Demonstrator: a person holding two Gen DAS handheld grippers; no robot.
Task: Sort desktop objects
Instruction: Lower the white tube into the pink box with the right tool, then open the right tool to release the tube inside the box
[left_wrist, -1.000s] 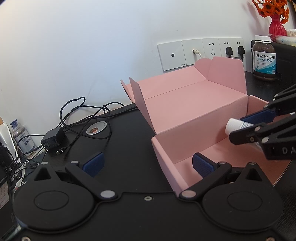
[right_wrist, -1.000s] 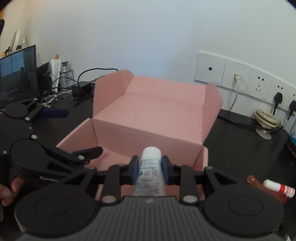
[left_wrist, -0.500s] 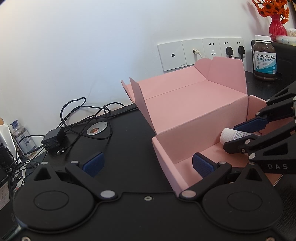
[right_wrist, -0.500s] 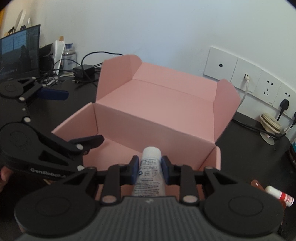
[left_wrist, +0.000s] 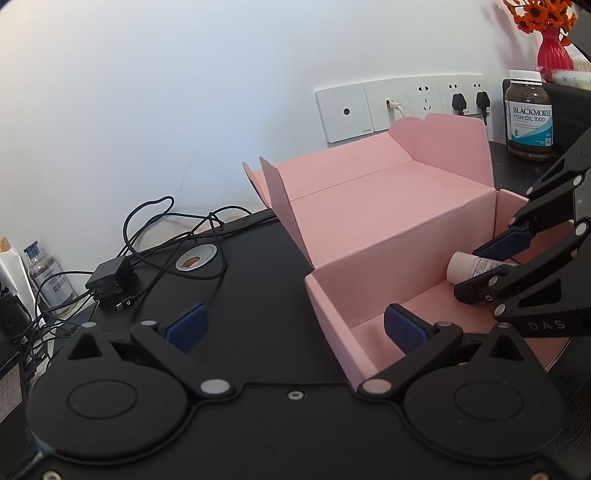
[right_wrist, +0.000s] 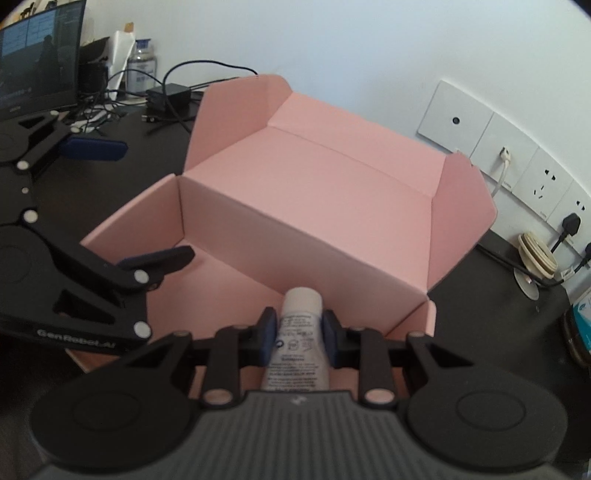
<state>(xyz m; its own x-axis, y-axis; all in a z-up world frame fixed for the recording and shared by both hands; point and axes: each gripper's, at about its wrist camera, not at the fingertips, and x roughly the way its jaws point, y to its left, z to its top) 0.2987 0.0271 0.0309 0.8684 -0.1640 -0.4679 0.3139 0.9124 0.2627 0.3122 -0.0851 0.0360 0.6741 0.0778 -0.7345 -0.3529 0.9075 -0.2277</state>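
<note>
An open pink cardboard box (left_wrist: 369, 221) (right_wrist: 314, 192) stands on the black desk with its lid folded back toward the wall. My right gripper (right_wrist: 299, 326) (left_wrist: 468, 272) is shut on a white tube (right_wrist: 300, 332) (left_wrist: 466, 263), cap forward, held low inside the box's near right corner. My left gripper (left_wrist: 291, 325) (right_wrist: 151, 203) is open and straddles the box's left wall, with one blue pad (left_wrist: 402, 328) inside the box and the other pad (left_wrist: 186, 326) over the desk. Nothing else lies in the box.
A fish-oil bottle (left_wrist: 529, 114) and a red vase (left_wrist: 553, 48) stand at the back right by the wall sockets (left_wrist: 399, 107). A charger with tangled cables (left_wrist: 109, 278) and a small bottle (left_wrist: 48, 284) lie at the left. A monitor (right_wrist: 37, 55) stands far left.
My right gripper has tipped downward and sunk into the box with the tube. My left gripper has stayed in place.
</note>
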